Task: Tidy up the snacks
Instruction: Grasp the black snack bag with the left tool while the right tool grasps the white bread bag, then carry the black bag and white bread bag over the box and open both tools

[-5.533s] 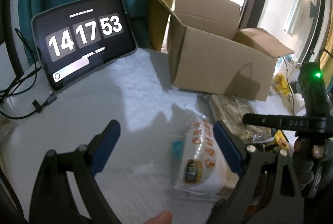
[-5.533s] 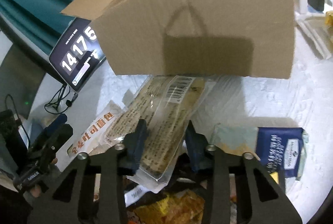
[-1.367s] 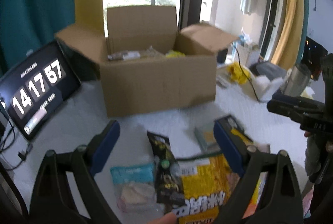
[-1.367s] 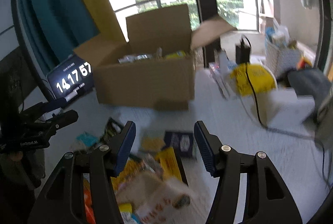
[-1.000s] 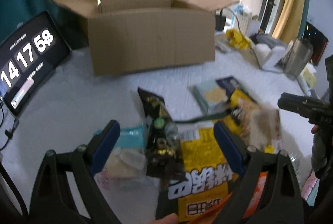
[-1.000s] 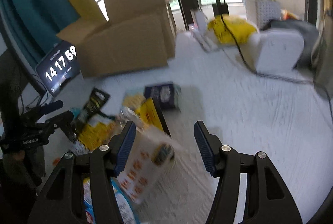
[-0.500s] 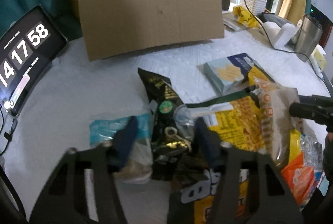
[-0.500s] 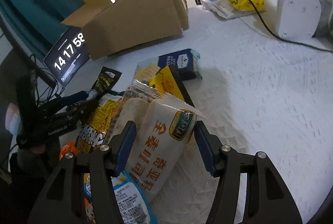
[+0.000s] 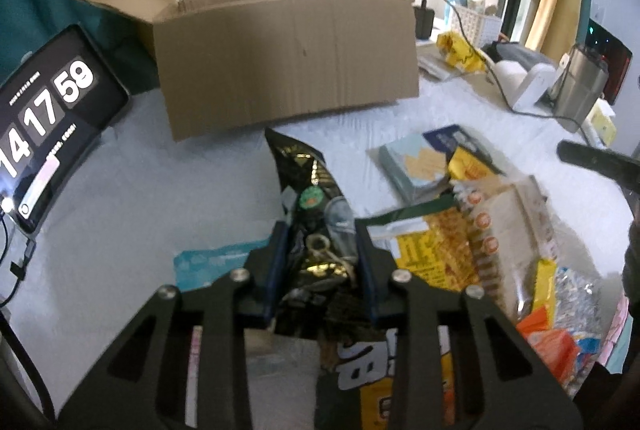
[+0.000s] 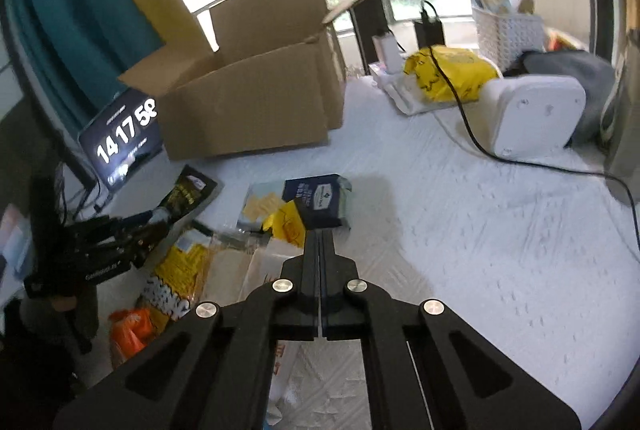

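left gripper [image 9: 320, 262] clamped on the black snack pouch [image 9: 308, 198], near middle of the white table [image 9: 132, 198], in front of the open cardboard box [image 9: 280, 62] at the far side. right gripper [image 10: 320, 250] fully closed, fingers pressed together, nothing between them, over the snack pile. yellow chip bag [image 9: 424, 262] and clear bread pack [image 9: 508, 230] just right of the pouch. clock tablet [image 9: 44, 118] far left.
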`<state>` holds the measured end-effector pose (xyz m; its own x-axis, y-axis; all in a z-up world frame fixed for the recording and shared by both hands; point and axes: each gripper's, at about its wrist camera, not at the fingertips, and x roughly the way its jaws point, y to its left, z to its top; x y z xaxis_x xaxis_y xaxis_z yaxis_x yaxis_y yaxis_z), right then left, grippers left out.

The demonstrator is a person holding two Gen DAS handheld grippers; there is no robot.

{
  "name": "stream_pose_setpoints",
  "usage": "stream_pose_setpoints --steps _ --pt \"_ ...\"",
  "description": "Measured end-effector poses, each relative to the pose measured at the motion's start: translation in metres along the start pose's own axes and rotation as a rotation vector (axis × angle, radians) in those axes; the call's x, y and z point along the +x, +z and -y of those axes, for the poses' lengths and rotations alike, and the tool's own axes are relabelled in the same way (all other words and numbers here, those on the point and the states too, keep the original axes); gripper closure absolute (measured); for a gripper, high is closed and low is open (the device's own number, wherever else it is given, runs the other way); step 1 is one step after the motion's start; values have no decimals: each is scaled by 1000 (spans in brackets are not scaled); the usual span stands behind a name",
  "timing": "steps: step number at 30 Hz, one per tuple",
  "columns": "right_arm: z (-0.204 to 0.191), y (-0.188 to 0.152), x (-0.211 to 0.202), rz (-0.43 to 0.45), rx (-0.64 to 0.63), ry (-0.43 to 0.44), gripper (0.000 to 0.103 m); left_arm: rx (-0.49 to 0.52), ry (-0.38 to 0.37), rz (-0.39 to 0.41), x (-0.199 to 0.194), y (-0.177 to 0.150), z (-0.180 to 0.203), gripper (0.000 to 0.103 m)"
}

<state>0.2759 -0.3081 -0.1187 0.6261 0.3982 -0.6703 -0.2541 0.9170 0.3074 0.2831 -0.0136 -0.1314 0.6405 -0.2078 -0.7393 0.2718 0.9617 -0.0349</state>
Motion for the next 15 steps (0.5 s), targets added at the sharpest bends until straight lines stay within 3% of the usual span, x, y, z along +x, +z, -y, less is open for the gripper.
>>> stream_pose_setpoints --steps 2,4,5,8,12,15 --pt "6 -1 7 -42 36 12 96 3 -3 7 -4 1 0 70" --pt "6 -7 14 -78 56 4 58 4 -12 7 -7 -1 1 70" --pt "7 -12 18 -98 71 12 52 6 -19 4 -8 -2 2 70" --pt "3 -25 27 -156 106 67 50 24 -51 -15 -6 -8 9 70" --pt "-8 -37 42 -232 122 136 39 33 -80 -41 1 -16 18 70" --pt "-15 -39 48 -235 128 171 31 41 -91 -37 4 -19 24 70"
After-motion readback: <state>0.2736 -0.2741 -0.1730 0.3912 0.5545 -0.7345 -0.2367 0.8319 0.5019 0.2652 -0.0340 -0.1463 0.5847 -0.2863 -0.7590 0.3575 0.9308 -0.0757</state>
